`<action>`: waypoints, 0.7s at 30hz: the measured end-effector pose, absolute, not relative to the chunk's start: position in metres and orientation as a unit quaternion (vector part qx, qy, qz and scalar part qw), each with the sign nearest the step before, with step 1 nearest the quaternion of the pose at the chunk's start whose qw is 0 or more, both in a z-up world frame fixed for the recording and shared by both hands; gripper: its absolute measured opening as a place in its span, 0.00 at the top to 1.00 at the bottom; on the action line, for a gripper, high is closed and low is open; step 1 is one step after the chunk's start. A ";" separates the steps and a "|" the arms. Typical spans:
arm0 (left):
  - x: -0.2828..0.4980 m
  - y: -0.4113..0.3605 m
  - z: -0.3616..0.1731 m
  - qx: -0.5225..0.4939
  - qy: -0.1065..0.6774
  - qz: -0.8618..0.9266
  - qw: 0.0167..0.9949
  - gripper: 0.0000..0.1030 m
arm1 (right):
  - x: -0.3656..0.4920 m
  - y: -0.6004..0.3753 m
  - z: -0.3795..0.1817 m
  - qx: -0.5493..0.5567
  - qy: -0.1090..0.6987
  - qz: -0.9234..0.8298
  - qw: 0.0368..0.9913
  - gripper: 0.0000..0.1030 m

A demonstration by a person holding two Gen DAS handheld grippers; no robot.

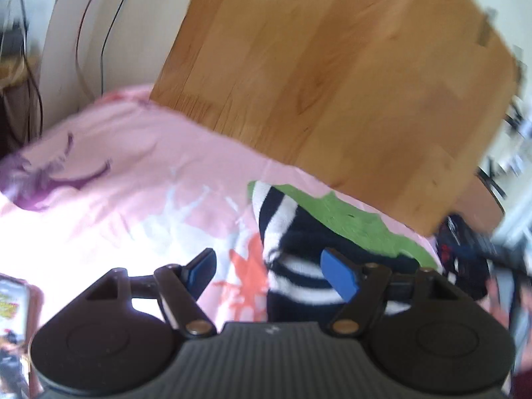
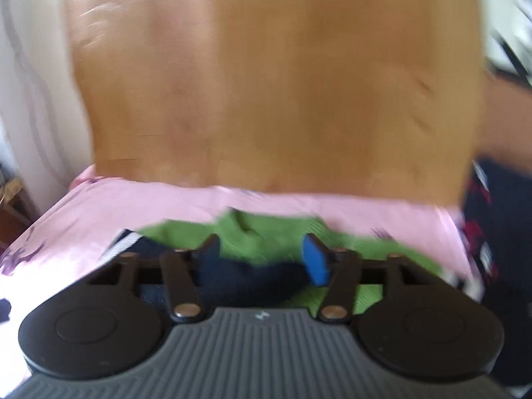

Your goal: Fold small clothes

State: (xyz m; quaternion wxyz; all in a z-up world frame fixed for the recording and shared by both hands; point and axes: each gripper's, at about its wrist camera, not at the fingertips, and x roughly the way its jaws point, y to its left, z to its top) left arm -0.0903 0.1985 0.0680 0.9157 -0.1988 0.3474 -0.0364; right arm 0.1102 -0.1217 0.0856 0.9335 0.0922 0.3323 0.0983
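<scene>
Closest to the lens, the left gripper (image 1: 271,271) stands with its blue pads parted and nothing between them, above a navy-and-white striped garment (image 1: 292,276) lying on a pink printed cloth (image 1: 133,179) at the near edge of the wooden table (image 1: 332,83). The right gripper (image 2: 262,257) is likewise spread and empty, over the striped piece and a green garment (image 2: 266,229) beside it (both views are smeared). My worry: a hasty pinch could gather the pink cloth or both garments at once, spoiling the fold.
</scene>
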 end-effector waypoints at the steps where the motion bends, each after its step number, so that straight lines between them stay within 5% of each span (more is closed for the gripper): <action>1: -0.079 0.199 0.066 -0.213 0.355 -0.033 0.910 0.31 | 0.108 -0.137 0.082 0.103 0.332 0.089 0.933 0.42; 7: -0.020 0.179 0.052 -0.195 0.363 0.008 0.911 0.31 | 0.098 -0.178 0.069 0.129 0.319 0.109 0.933 0.42; 19: 0.027 0.142 0.015 -0.125 0.367 -0.035 0.921 0.29 | 0.118 -0.136 0.011 -0.203 0.289 0.286 0.891 0.44; 21: 0.026 0.145 0.012 -0.131 0.363 -0.034 0.922 0.27 | 0.128 -0.132 0.008 -0.205 0.318 0.304 0.874 0.91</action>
